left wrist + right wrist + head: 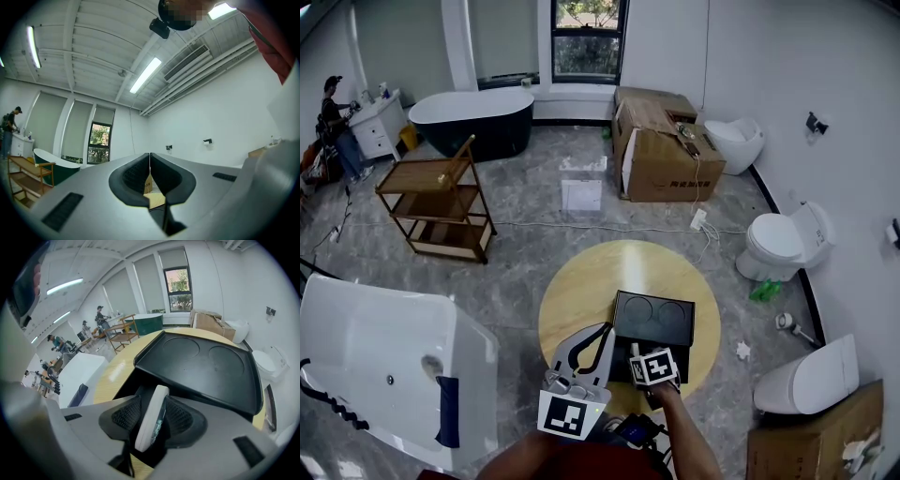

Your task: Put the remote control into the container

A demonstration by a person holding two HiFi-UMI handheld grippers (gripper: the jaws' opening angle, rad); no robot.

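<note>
While the left gripper (150, 159) is seen with jaws together and empty, the white remote control (151, 420) is loosely flanked, on edge, by the parted right gripper (153, 401) at the near edge of the black container (206, 373) on the round tabletop (110, 376).

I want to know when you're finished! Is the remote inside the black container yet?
Almost! Done: the remote is up at the container's near edge. In hand: it stands tilted, looking loose, between the right gripper's open fingers. Left to do: it isn't lying flat inside the container yet. The left gripper is shut and holds nothing.
</note>
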